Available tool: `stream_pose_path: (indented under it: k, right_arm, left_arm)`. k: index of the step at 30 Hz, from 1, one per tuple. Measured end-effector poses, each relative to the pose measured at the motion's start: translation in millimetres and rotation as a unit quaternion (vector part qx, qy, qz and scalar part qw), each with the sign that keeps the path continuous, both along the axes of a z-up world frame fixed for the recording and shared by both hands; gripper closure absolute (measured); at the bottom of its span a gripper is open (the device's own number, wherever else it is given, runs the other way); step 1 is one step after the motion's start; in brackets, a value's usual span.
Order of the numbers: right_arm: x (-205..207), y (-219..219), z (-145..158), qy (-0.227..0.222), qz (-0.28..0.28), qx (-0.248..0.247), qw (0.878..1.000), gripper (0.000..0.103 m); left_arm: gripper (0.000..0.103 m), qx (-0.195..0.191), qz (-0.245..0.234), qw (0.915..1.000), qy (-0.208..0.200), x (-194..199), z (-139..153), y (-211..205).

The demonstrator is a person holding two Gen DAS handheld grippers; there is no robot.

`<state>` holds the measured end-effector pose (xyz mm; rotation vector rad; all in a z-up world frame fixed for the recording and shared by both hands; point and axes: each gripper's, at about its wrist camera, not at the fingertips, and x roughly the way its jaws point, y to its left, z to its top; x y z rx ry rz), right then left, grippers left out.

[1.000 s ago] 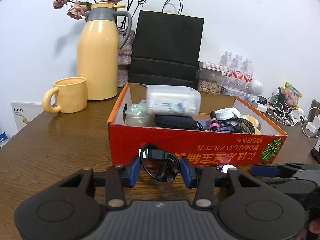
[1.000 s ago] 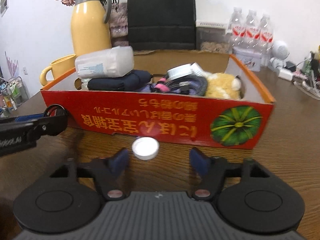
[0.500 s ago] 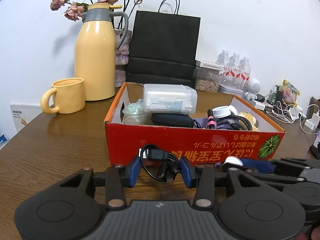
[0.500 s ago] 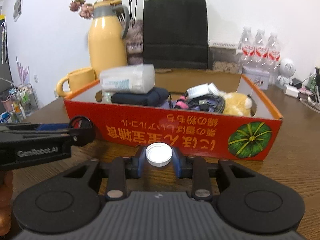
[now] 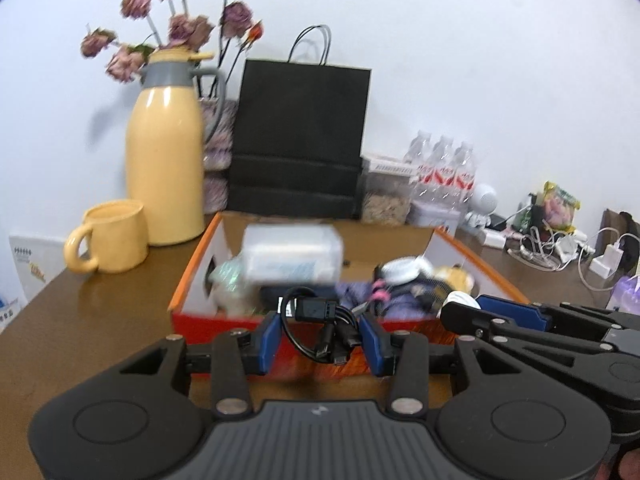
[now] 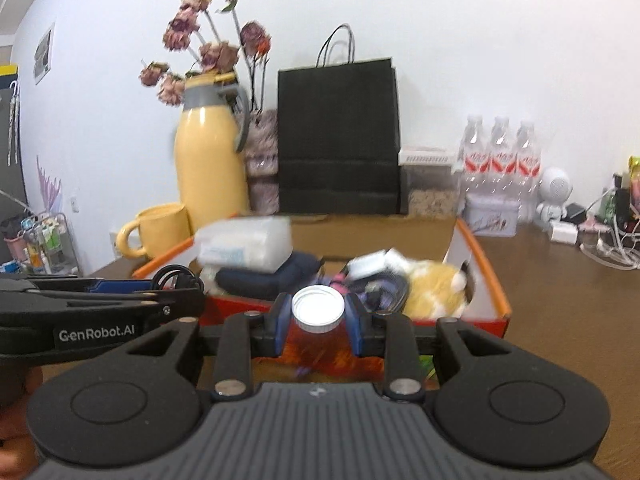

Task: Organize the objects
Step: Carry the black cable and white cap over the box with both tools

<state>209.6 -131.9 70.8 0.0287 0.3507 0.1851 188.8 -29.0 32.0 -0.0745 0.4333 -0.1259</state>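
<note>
Both grippers have come up since a sec ago: box front w/ its print filled the lower view then, now I'm looking over the rim at the contents. R gripper (image 6: 318,322) stood wide w/ the white cap (image 6: 318,308) lying on the table between its fingers; now the blue pads are closed on the cap's sides, cap off the table and face-up, in front of the near wall of the red box (image 6: 486,276). L gripper (image 5: 320,338) hasn't changed its grip, clamped on a coiled black cable (image 5: 320,322) w/ plugs hanging below the loop, also just short of the box's near wall. In the L view I see the R gripper (image 5: 466,308) coming in from the right edge, cap barely showing at its tip; in the R view the L gripper (image 6: 176,284) comes in from the left w/ the cable loop at its tip. Box sits on the wooden table (image 5: 100,320), packed: clear plastic container (image 5: 292,254) on top of a dark pouch (image 6: 268,278), a yellow plush (image 6: 434,284) at the right end, tangled cords mid. Behind the box: yellow jug (image 5: 166,168), yellow mug (image 5: 112,242), black paper bag (image 5: 300,140), water bottles (image 5: 442,168). Frames are motion-blurred so fine detail inside the box I can't make out.
</note>
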Motion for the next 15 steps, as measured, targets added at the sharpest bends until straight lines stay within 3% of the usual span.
stream_pose_path:
  k: [15]
  right_arm:
    - [58.4, -27.6, 21.5, -0.014, -0.009, -0.003, 1.0, 0.073]
  left_arm:
    - [0.062, 0.013, -0.001, 0.9997, -0.023, 73.6, 36.9, -36.9]
